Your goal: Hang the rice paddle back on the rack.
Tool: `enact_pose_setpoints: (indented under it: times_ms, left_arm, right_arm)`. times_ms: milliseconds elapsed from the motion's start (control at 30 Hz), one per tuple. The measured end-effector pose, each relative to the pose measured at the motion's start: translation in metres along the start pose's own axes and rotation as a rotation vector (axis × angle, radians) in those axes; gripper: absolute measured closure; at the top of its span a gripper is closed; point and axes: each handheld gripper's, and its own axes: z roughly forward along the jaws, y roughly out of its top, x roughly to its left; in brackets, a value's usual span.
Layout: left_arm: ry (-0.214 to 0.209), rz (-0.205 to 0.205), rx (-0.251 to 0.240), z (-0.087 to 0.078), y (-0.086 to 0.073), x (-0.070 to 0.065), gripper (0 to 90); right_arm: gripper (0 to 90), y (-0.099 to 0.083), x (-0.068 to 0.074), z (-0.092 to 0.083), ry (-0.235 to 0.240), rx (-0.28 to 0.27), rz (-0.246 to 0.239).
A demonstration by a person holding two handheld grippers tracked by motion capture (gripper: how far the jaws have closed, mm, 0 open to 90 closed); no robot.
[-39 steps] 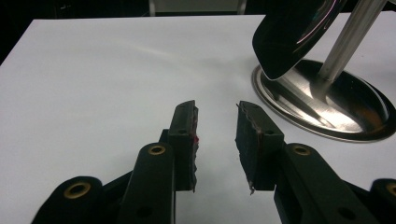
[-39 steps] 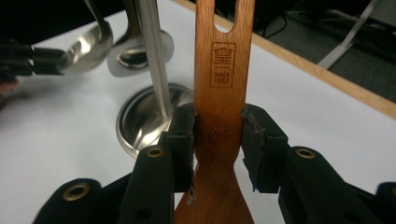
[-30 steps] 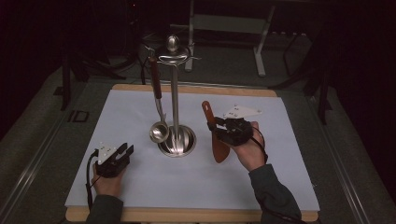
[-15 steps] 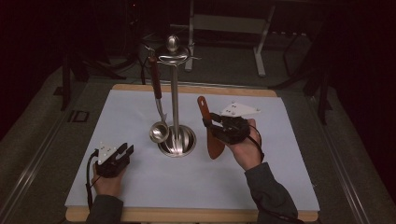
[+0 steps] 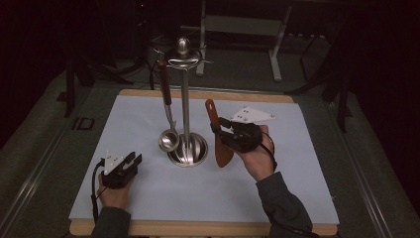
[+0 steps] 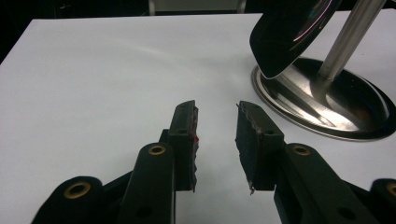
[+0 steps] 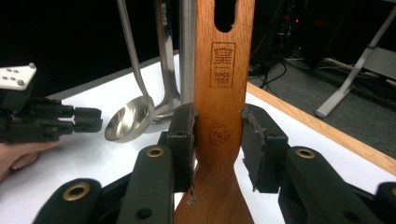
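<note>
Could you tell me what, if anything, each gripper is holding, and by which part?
The right gripper grips the wooden spatula by its handle, just above where it widens to the blade. The left gripper holds nothing; its jaws stand open.

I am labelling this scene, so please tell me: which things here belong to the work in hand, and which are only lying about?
In the work:
- wooden spatula, clamped by its handle in the right claw
- steel utensil stand with hooks

Lying about:
- ladle, hanging on the stand
- left claw, open, idle on the white table
- metal frames behind the table
</note>
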Motion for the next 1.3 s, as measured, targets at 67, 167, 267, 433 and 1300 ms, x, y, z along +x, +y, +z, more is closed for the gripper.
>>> enact_pose_setpoints:
  times_ms: [67, 167, 267, 433, 1300]
  left_arm:
    - [0.0, 0.001, 0.0, 0.0, 0.0, 0.0, 68.6]
    - [0.0, 0.001, 0.0, 0.0, 0.0, 0.0, 68.6]
    - [0.0, 0.001, 0.001, 0.0, 0.0, 0.0, 68.6]
    - [0.0, 0.001, 0.001, 0.0, 0.0, 0.0, 68.6]
    - [0.0, 0.004, 0.006, 0.0, 0.0, 0.0, 68.6]
  right_arm:
    - [66.3, 0.001, 0.001, -0.001, 0.0, -0.008, 0.003]
    - [66.3, 0.004, 0.002, -0.002, -0.002, -0.02, 0.002]
    - [66.4, 0.006, 0.003, -0.003, -0.002, -0.03, 0.002]
    - [66.4, 0.01, 0.006, -0.004, 0.0, -0.043, 0.006]
    - [66.3, 0.033, 0.018, -0.008, 0.004, -0.121, -0.007]
